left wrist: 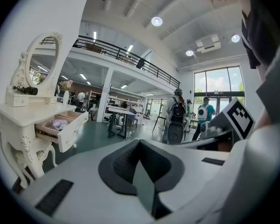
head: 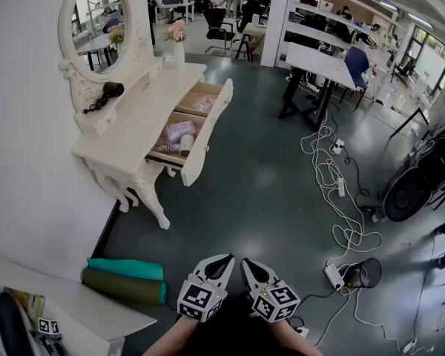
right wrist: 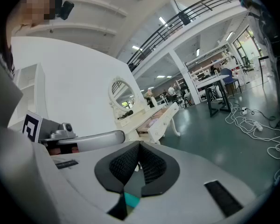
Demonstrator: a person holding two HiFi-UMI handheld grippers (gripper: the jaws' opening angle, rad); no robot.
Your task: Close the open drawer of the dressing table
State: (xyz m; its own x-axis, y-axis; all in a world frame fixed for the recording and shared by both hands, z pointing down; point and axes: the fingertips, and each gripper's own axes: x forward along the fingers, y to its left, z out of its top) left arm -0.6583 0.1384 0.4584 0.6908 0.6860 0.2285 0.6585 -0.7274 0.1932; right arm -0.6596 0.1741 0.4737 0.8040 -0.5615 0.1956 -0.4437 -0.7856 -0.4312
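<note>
No word, number or brand can be read anywhere from where I stand. The only printed marks are black-and-white square patterns on the left gripper (head: pixel 221 264) and the right gripper (head: pixel 251 267), and they spell nothing.

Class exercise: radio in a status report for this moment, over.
Left gripper and right gripper: jaws shut, empty. Drawer open, well apart from both grippers. Cables lie right of the direct line, not across it.
</note>
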